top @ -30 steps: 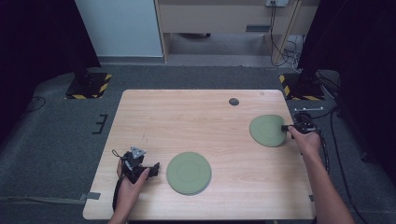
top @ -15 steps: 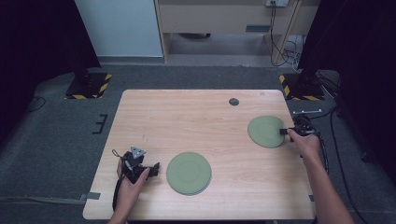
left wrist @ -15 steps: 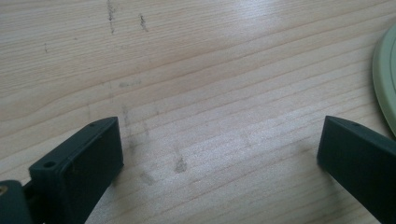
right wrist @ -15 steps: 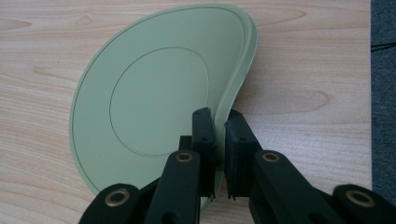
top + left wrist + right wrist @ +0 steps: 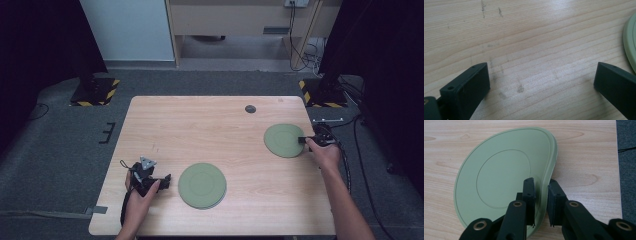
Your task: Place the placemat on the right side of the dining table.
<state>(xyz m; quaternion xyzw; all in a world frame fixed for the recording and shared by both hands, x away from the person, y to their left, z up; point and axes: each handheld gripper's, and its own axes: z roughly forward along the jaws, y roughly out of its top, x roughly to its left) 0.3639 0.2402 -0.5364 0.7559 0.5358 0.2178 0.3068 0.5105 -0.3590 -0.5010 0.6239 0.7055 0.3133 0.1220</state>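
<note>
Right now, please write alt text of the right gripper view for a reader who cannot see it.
The right claw holds the rim of a green plate between its black jaws, which have just been opening. The plate stands on edge above a wooden table.

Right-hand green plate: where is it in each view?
High view: plate at the table's right edge, right gripper at its rim.
Right gripper view: plate centre, rim between the jaws.
Left gripper view: not in it.
Shared landmark: the rim between the jaws.
</note>
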